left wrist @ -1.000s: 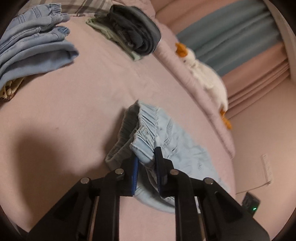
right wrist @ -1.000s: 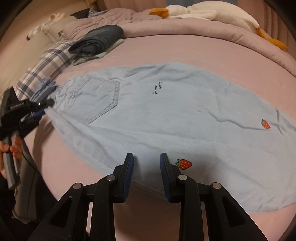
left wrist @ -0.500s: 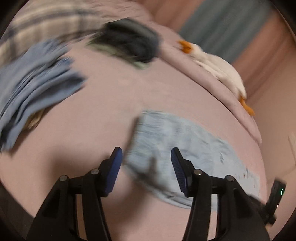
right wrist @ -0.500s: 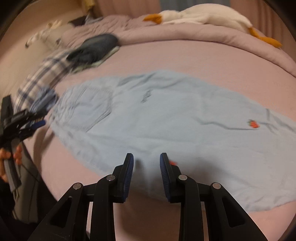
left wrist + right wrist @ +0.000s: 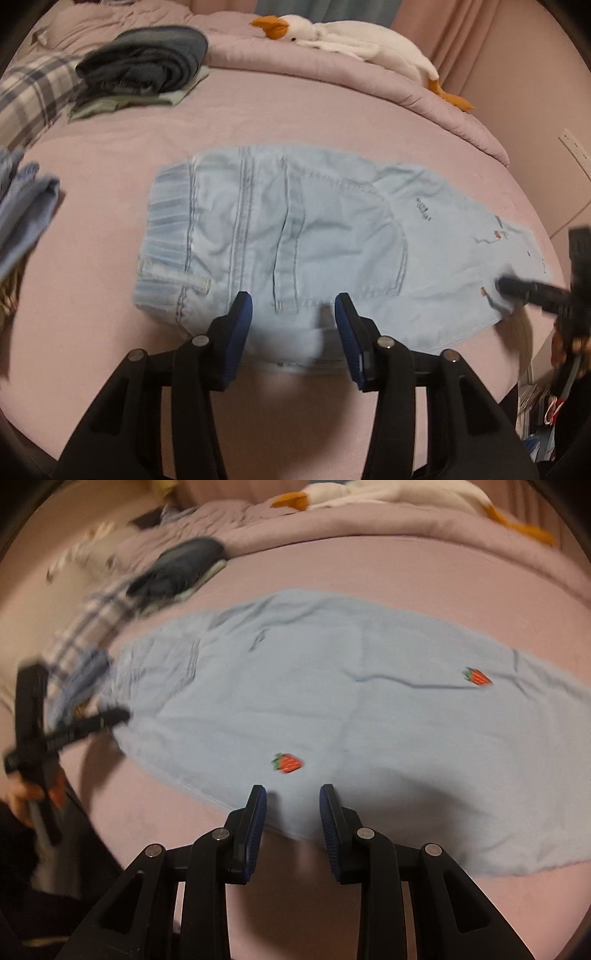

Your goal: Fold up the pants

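Observation:
Light blue pants [image 5: 295,221] lie spread flat on the pink bed, elastic waistband at the left, legs running right. My left gripper [image 5: 293,297] hovers over the near edge by the back pocket. Its jaws stand apart and are closing, with cloth below them but not pinched. In the right wrist view the pants [image 5: 351,701] show red strawberry patches. My right gripper [image 5: 293,790] sits at the near hem of the leg with a gap between its pads and nothing gripped. Each gripper shows in the other's view: the right one [image 5: 517,288] at the leg end, the left one [image 5: 110,716] at the waistband.
A dark folded clothes pile [image 5: 147,66] lies at the back left beside a plaid pillow [image 5: 26,92]. Folded blue garments [image 5: 26,206] sit at the left edge. A white goose plush [image 5: 362,40] rests on the rolled quilt behind. A hand [image 5: 33,794] holds the left gripper's handle.
My left gripper let go of the bunched waistband, opened, rolled and drew back; the pants now lie flat. My right gripper shifted slightly along the near hem.

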{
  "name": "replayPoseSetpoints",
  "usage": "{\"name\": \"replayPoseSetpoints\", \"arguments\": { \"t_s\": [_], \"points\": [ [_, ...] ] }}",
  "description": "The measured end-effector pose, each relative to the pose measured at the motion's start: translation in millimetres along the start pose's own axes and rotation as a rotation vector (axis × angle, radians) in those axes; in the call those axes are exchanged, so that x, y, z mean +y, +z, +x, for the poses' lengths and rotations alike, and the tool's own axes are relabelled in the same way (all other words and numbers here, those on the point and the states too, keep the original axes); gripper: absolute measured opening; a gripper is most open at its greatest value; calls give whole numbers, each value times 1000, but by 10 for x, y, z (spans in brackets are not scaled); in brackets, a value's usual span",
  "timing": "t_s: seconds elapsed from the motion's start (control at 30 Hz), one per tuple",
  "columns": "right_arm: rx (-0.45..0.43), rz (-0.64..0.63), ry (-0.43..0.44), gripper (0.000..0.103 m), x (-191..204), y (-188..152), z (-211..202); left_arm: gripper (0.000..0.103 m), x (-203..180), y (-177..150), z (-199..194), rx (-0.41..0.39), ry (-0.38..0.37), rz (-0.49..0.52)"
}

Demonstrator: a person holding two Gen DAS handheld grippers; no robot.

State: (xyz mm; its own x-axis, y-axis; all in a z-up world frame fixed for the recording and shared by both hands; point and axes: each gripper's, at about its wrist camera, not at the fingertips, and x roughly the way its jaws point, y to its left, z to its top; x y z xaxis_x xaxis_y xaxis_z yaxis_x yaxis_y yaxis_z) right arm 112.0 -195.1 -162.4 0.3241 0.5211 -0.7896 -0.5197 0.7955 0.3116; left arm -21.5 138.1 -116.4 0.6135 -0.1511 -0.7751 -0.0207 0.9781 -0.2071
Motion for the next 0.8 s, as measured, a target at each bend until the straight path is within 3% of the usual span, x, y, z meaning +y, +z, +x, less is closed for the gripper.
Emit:
{"name": "replayPoseSetpoints", "arguments": {
  "t_s": [0.2, 0.37, 0.43, 0.47, 0.53, 0.63, 0.7, 0.73, 0.8],
  "points": [
    [-98, 71, 99, 31, -171, 606, 13, 48, -341, 596, 225, -73, -12, 67],
    [-80, 56, 141, 31, -20, 1326, 356, 48, -446, 927, 572, -41, -5, 109],
    [-34, 47, 147, 32, 58, 1596, 564, 48, -425, 964, 706, -2, 18, 126],
    [1, 39, 148, 39, 87, 1711, 678, 48, -400, 960, 764, 20, 25, 137],
    [111, 29, 168, 46, 123, 1813, 890, 48, -332, 920, 807, 38, 39, 154],
    [294, 13, 135, 45, 137, 1771, 1159, 45, -167, 855, 869, 53, 13, 129],
    [329, -44, 120, 30, 195, 1731, 1206, 43, -119, 836, 855, 40, -5, 110],
    [326, -70, 143, 7, 251, 1726, 1183, 43, -123, 840, 861, 39, -3, 112],
    [302, -121, 111, 7, 347, 1728, 1155, 43, -151, 844, 878, 41, 9, 121]
  ]
}}
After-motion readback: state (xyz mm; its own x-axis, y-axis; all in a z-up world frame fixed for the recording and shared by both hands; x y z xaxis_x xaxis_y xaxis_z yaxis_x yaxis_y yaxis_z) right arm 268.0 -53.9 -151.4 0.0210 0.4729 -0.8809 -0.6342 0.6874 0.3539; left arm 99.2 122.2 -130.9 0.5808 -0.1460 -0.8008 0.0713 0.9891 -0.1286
